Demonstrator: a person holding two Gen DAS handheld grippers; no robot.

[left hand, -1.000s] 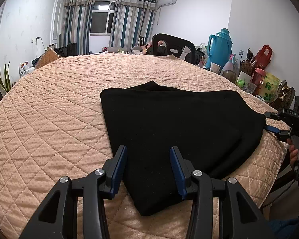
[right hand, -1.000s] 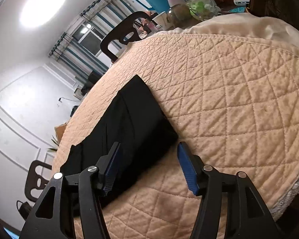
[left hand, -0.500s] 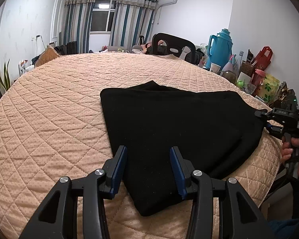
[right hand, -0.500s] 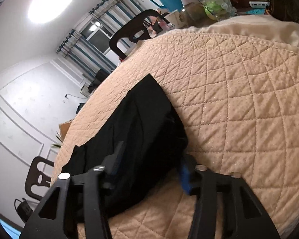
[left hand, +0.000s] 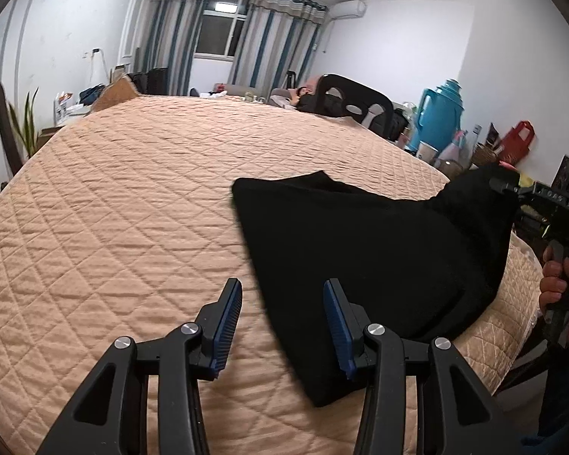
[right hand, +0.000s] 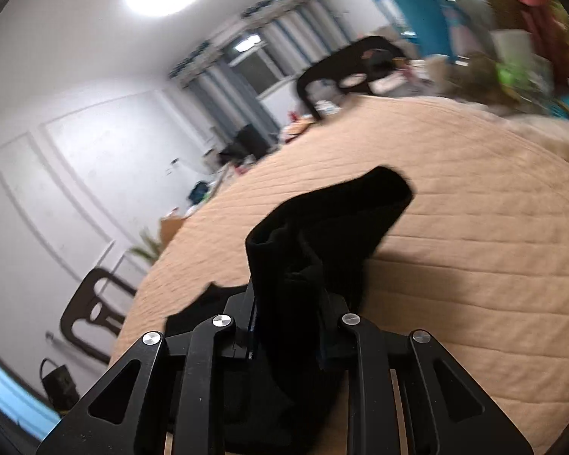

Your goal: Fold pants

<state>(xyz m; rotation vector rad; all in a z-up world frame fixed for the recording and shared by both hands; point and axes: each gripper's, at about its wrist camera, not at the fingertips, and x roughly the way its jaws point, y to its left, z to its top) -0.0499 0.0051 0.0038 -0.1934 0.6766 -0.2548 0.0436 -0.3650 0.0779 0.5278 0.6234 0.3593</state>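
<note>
Black pants [left hand: 379, 250] are lying on the quilted table cover [left hand: 132, 208], with one corner lifted.

Soft black fabric is bunching between the fingers of the right gripper [right hand: 288, 326], which have just been closing and are now pinching that corner above the cover; the rest of the pants is spreading flat near the right edge of the table. The left gripper [left hand: 282, 322] is hovering with its blue ribbed fingers [left hand: 227, 314] spread, nothing between them, just beside the near edge of the pants. Much free peach cover, stitched in diamonds, is lying to the left. A dark chair [left hand: 354, 100] and a teal thermos [left hand: 440, 117] are standing beyond the far side, under striped curtains [left hand: 269, 45].
</note>
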